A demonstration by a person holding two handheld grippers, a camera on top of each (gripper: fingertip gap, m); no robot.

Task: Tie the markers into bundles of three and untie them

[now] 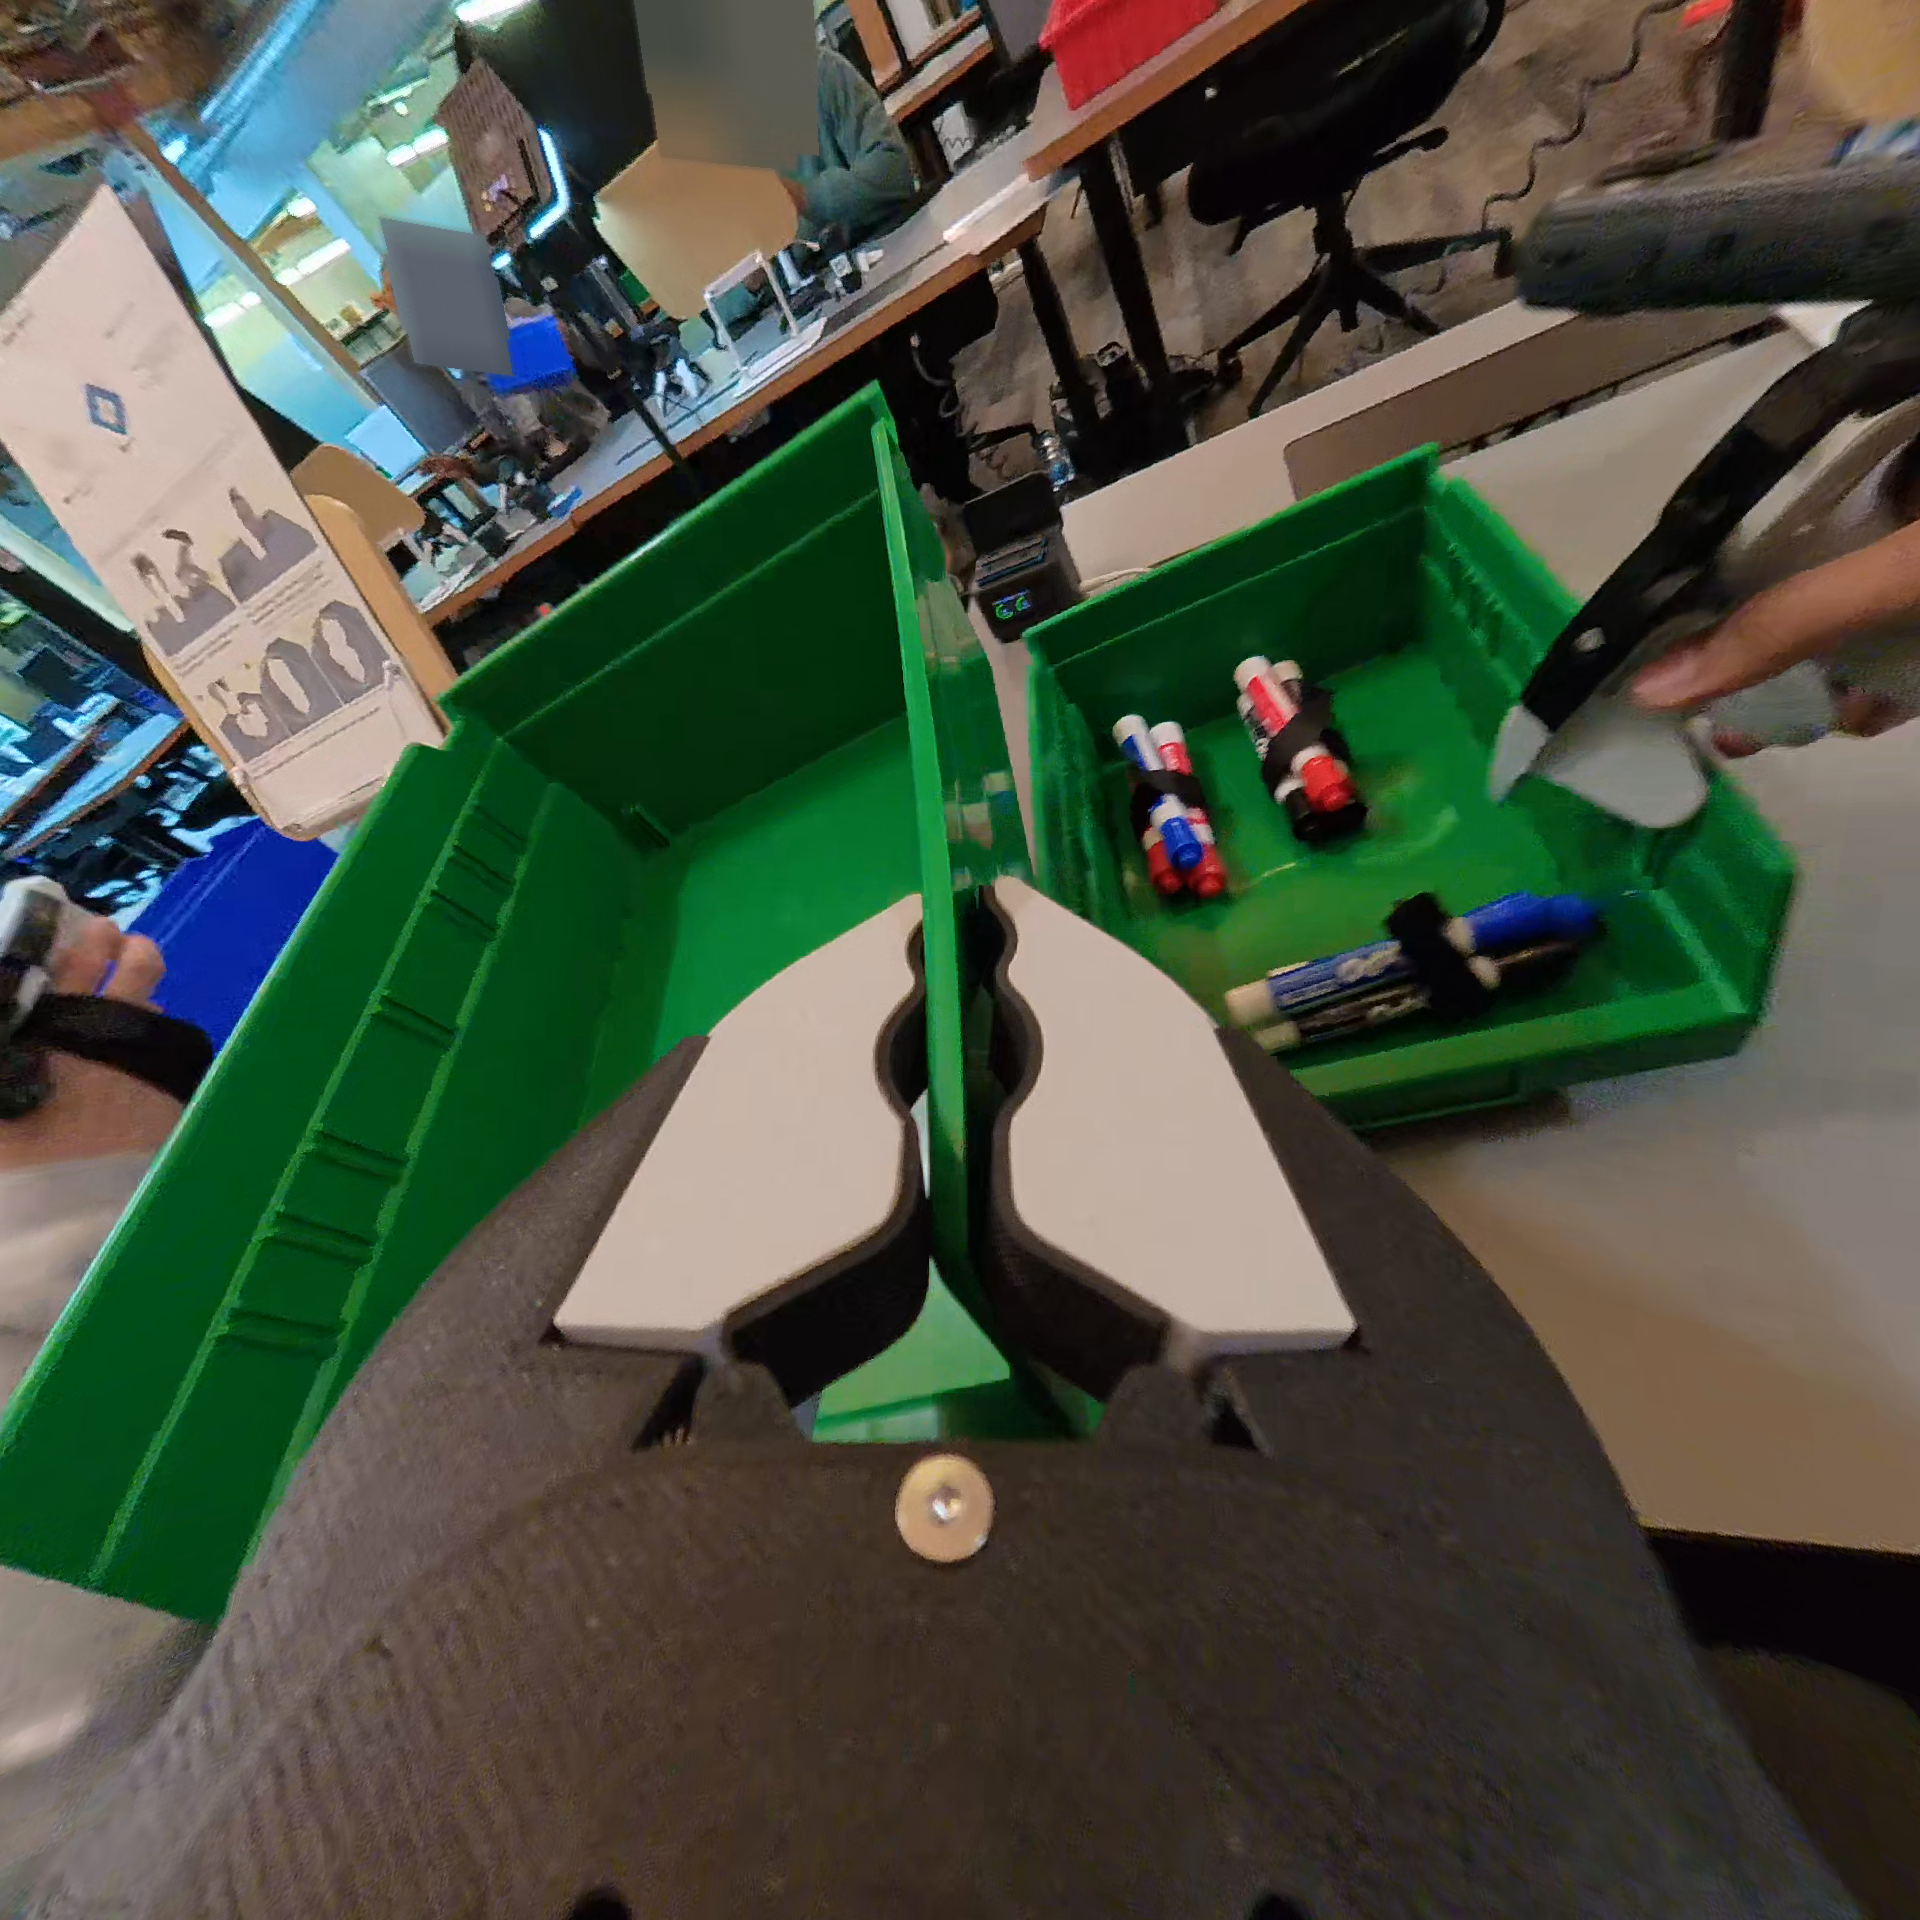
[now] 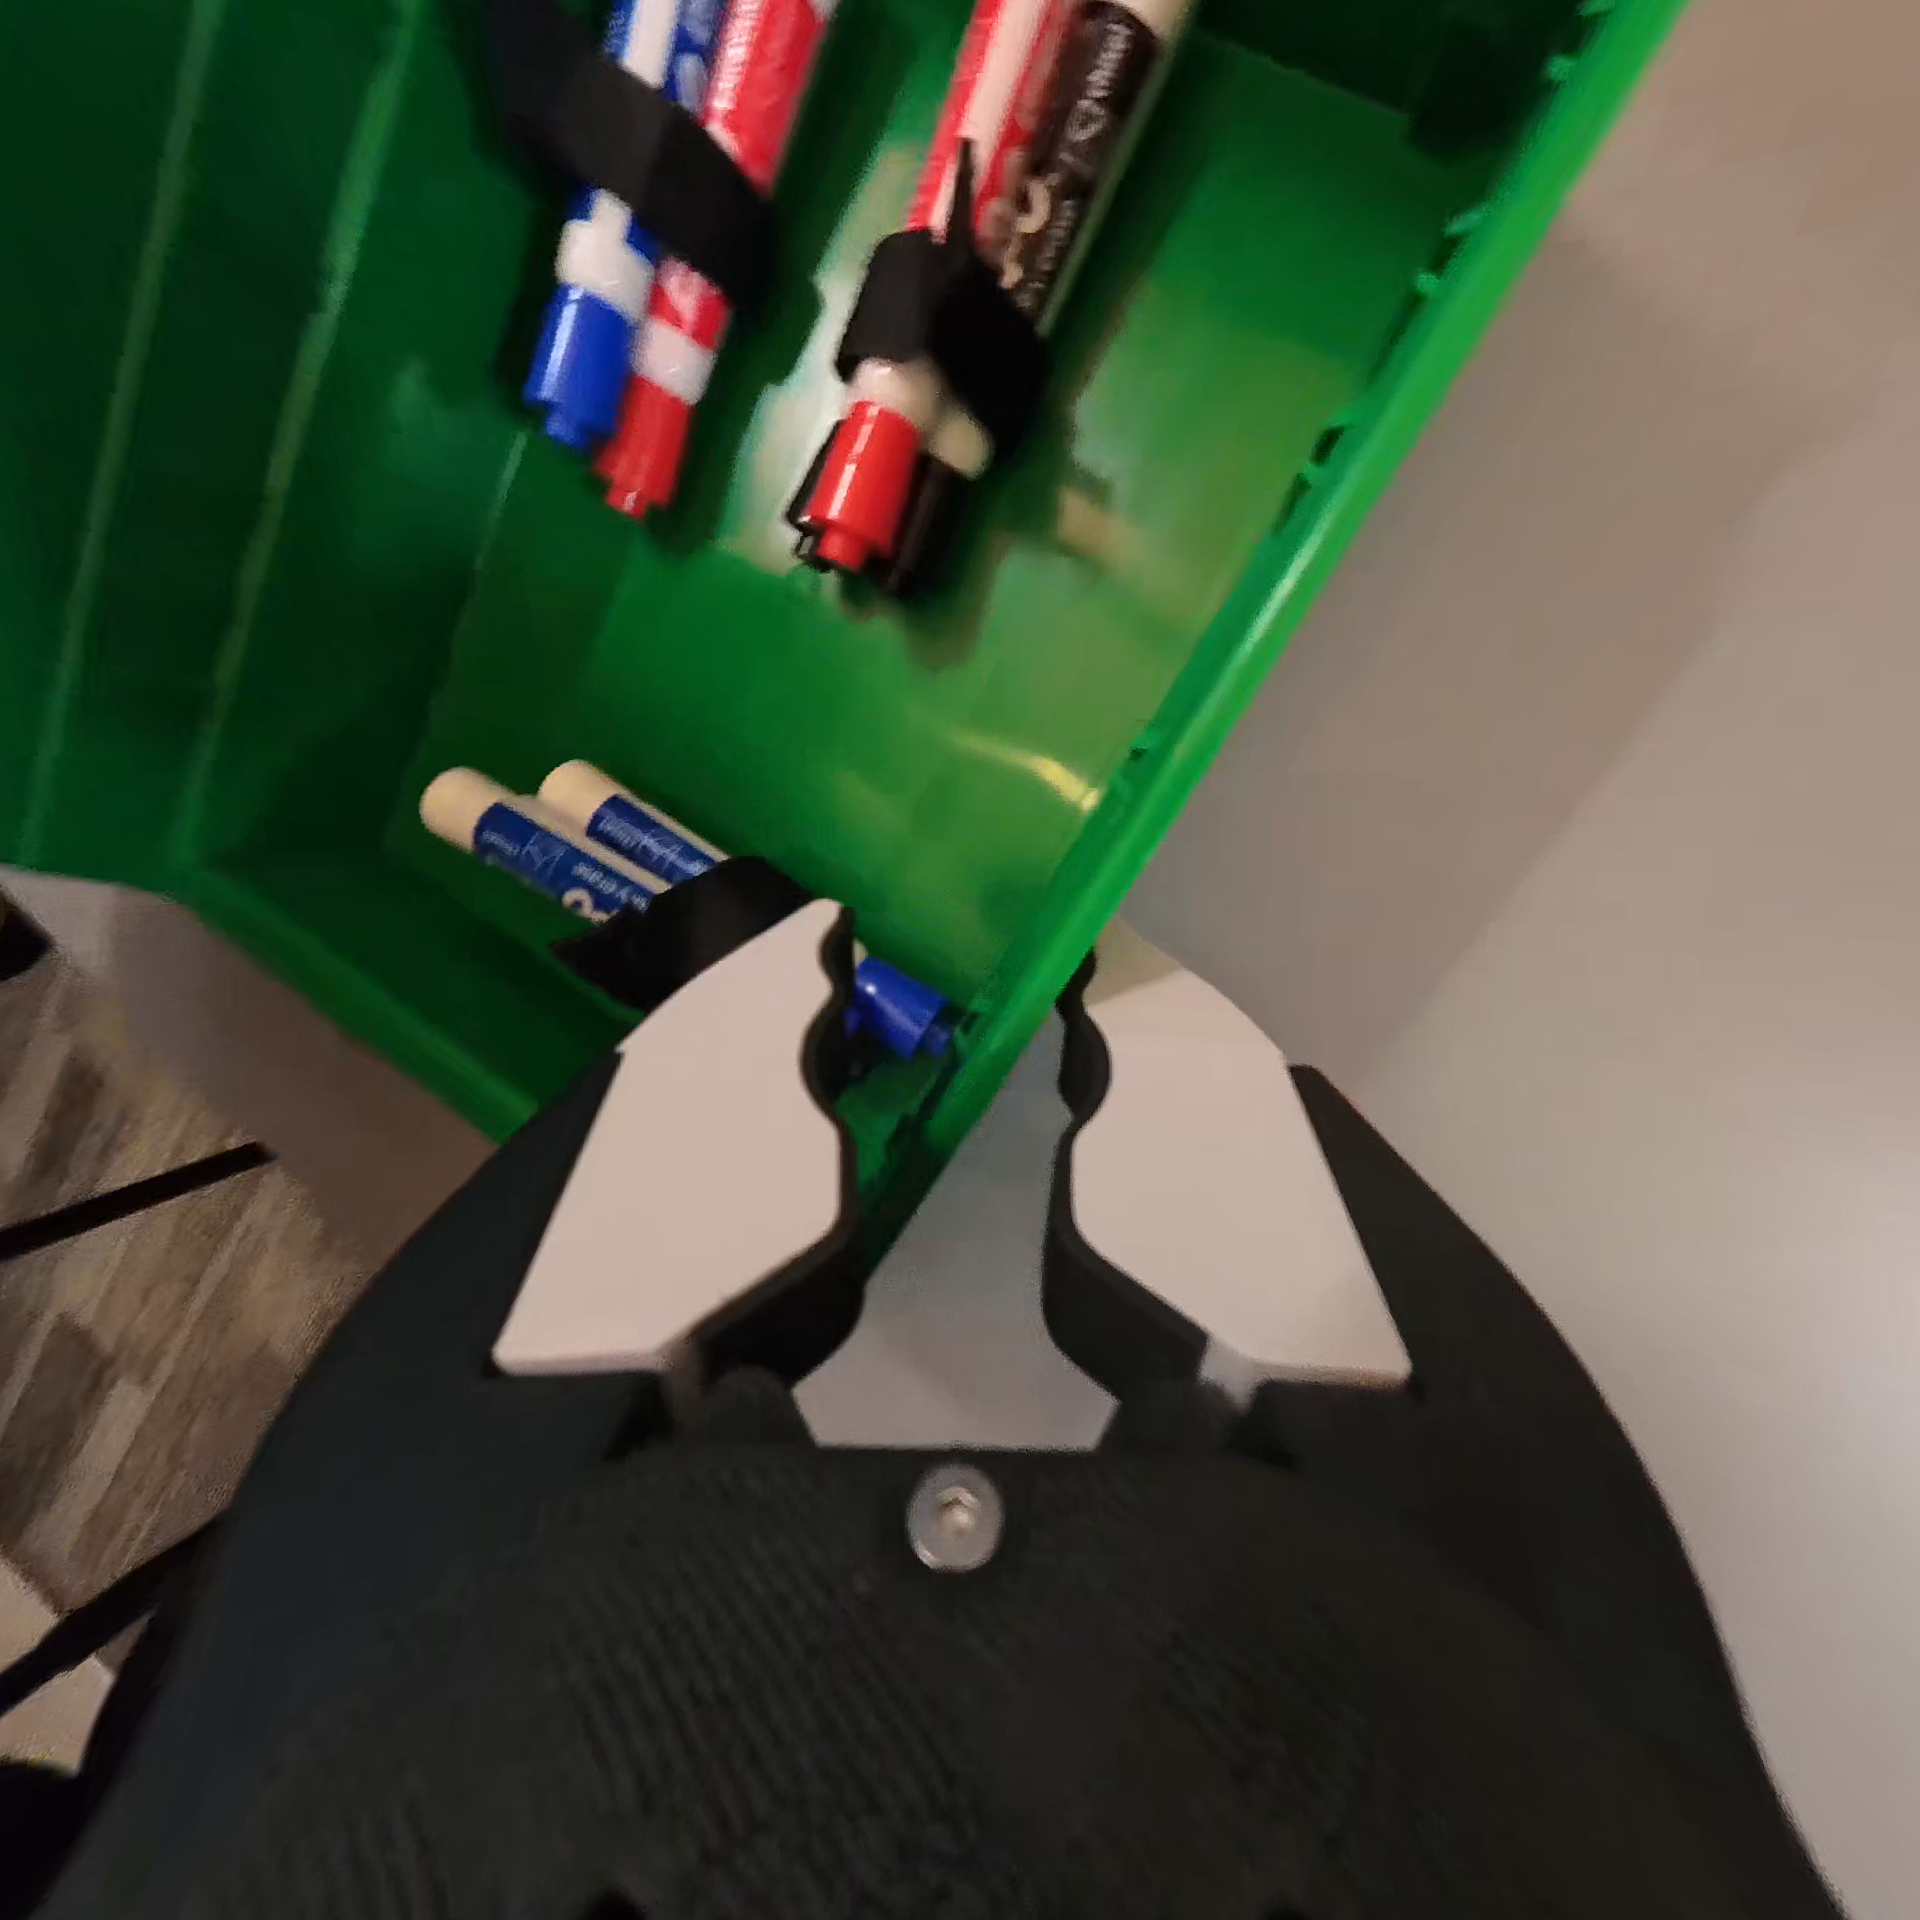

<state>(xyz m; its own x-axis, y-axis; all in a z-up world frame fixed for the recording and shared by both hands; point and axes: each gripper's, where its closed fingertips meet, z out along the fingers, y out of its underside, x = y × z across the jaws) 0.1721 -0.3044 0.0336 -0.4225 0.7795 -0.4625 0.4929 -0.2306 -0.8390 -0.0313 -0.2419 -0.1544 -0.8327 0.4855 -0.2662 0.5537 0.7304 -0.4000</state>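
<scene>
Left gripper (image 1: 954,935): its 2 fingers were pressed tight on the right side wall of the empty green bin (image 1: 727,727), 1 finger inside the bin and 1 outside, with only the wall's thickness between them.

Empty green bin: it stood just left of the marker bin (image 1: 1455,582), tilted in this view, its long axis running away from the camera; nothing lay on its floor.

Marker bin: it sat on the pale table (image 1: 1558,1299), with 3 strapped bundles of markers inside.

Right gripper (image 2: 961,961): the jaws stood a small way apart, straddling the marker bin's right rim (image 2: 1195,779) near its near corner; the left finger was inside the bin and the right finger outside over the table (image 2: 1662,727). Whether the pads touched the rim, I could not tell. In the left wrist view this gripper (image 1: 1590,769) hung over the same rim, with a hand (image 1: 1766,644) behind it.

Blue bundle (image 2: 582,842): nearest the right gripper, it lay across the marker bin's near end, its caps pointing toward the right rim, a black strap around it.

Red and black bundle (image 2: 935,343): farther into the marker bin, its long axis ran along the bin, caps toward the gripper.

Red and blue bundle (image 2: 644,291): it lay just left of the red and black bundle, roughly parallel to it, caps also toward the gripper.
</scene>
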